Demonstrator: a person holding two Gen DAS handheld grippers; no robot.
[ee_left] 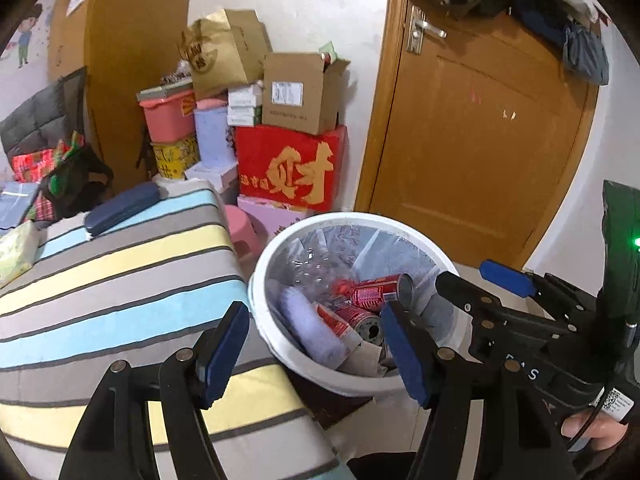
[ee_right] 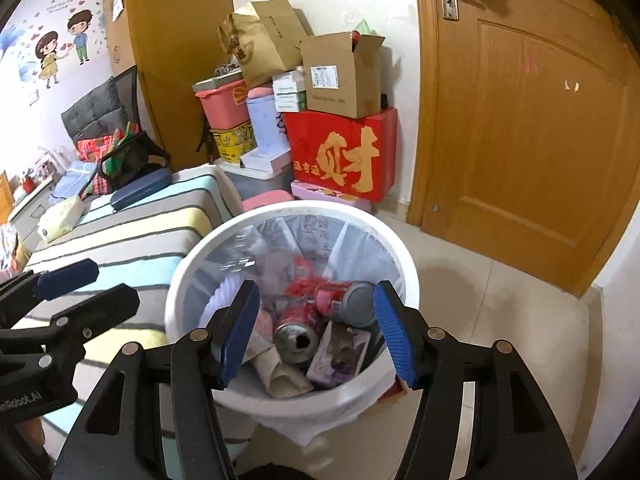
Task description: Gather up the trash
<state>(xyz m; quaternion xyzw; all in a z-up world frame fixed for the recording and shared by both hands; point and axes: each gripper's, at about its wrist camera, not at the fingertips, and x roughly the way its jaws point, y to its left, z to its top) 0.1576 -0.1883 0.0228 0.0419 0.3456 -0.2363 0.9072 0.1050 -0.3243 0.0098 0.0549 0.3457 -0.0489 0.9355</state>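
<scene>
Two red cans (ee_right: 298,330) lie in the lined white bin (ee_right: 384,228) beside the striped bed (ee_right: 132,236), with a clear bottle (ee_left: 316,276), a purple-white packet (ee_right: 340,354) and crumpled paper (ee_right: 280,376). Both the left gripper (ee_left: 316,350) and right gripper (ee_right: 316,334) gape wide over the bin holding nothing. Behind the bin a red box (ee_right: 340,156) carries a gold "财"; only the left view shows clothes (ee_left: 560,12) hung on the door (ee_left: 480,128), only the right view the cartoon-couple wall sticker (ee_right: 60,54).
</scene>
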